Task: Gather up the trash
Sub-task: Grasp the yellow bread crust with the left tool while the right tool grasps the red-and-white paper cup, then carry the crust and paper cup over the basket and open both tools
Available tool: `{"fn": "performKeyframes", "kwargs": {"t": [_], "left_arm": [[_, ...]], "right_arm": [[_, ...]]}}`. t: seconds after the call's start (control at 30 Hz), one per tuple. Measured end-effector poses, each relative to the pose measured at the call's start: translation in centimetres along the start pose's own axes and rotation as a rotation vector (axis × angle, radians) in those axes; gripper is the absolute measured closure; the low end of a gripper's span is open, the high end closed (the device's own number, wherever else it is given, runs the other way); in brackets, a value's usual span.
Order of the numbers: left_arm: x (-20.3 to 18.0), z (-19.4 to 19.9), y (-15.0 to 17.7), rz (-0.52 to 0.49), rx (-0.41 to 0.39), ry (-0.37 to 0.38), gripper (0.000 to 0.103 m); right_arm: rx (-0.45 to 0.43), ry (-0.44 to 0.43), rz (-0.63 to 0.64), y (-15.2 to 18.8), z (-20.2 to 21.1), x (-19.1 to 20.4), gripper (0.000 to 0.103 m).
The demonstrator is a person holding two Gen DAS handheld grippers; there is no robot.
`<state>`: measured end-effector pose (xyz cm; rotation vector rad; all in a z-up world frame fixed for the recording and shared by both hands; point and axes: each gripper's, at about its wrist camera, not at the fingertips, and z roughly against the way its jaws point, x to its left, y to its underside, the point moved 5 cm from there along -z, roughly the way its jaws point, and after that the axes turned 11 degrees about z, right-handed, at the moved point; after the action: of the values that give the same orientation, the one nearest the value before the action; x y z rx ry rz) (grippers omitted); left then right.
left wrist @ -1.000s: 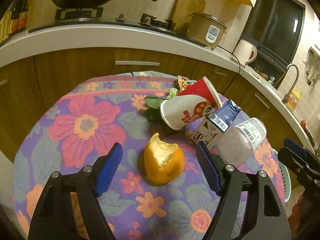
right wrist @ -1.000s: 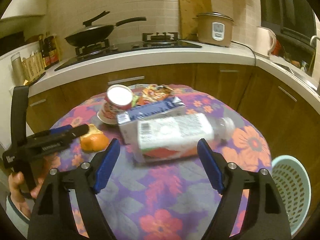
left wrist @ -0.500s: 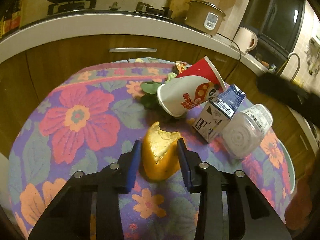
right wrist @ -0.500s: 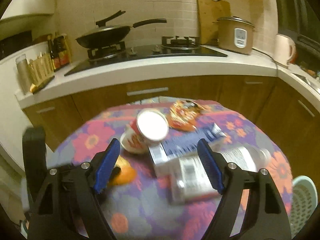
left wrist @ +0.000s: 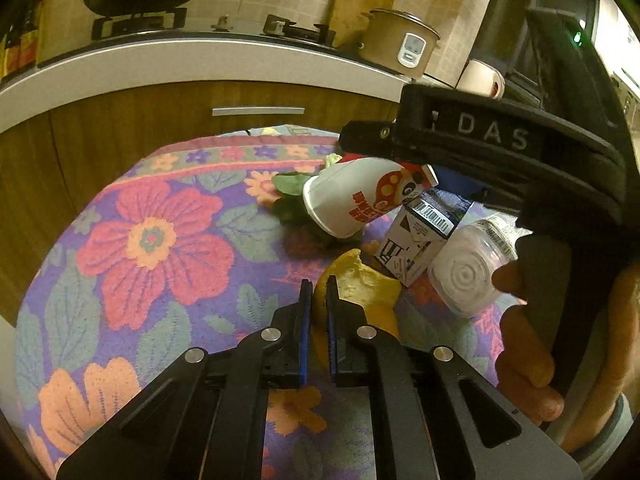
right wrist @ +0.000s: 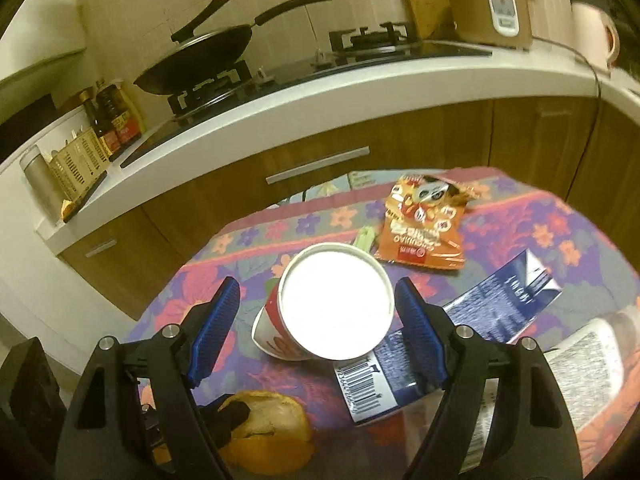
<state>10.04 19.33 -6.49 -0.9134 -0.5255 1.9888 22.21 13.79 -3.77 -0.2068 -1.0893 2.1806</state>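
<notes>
On the flowered round table, my left gripper is shut on the rim of an orange peel; the peel also shows in the right wrist view. My right gripper is open, its blue pads on either side of a tipped red-and-white paper cup, above it. The cup lies on its side next to a blue-and-white carton, a clear plastic bottle and an orange snack bag.
Green leaves lie behind the cup. Wooden cabinets and a white counter with a stove, pan and rice cooker stand beyond the table. The right gripper body hangs over the table's right side.
My left gripper closed on the orange peel's rim. My right gripper moved left from over the bottle and carton to above the paper cup, staying open.
</notes>
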Motion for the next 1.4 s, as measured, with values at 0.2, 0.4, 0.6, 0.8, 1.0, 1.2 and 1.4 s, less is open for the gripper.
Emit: {"fn": "performKeyframes", "kwargs": {"t": [0.2,0.4,0.6,0.8,1.0,1.2,1.4], "left_arm": [[0.1,0.3,0.1,0.003,-0.008,0.007,0.098],[0.1,1.0,0.1,0.015,-0.021,0.034,0.099],[-0.4,2.1,0.6,0.026,-0.033,0.083,0.099],[-0.6,3.8,0.9,0.076,-0.052,0.144,0.099],[-2.9,6.1,0.4,0.054,-0.084,0.206,0.099],[-7.6,6.8,0.8,-0.018,-0.081,0.257,0.099],[-13.9,5.7,2.6,-0.111,-0.036,0.301,0.099]], "right_arm": [[-0.019,-0.005,0.002,0.3,0.6,-0.2,0.045],[-0.09,-0.014,-0.021,0.2,3.8,-0.5,0.045],[-0.165,-0.013,-0.052,0.5,7.9,-1.7,0.045],[-0.233,-0.009,-0.069,1.3,11.5,-2.8,0.045],[-0.289,0.015,-0.071,2.3,15.1,-3.7,0.045],[-0.322,0.065,-0.083,4.2,18.7,-5.7,0.045],[-0.353,0.142,-0.16,7.8,23.0,-10.5,0.045]]}}
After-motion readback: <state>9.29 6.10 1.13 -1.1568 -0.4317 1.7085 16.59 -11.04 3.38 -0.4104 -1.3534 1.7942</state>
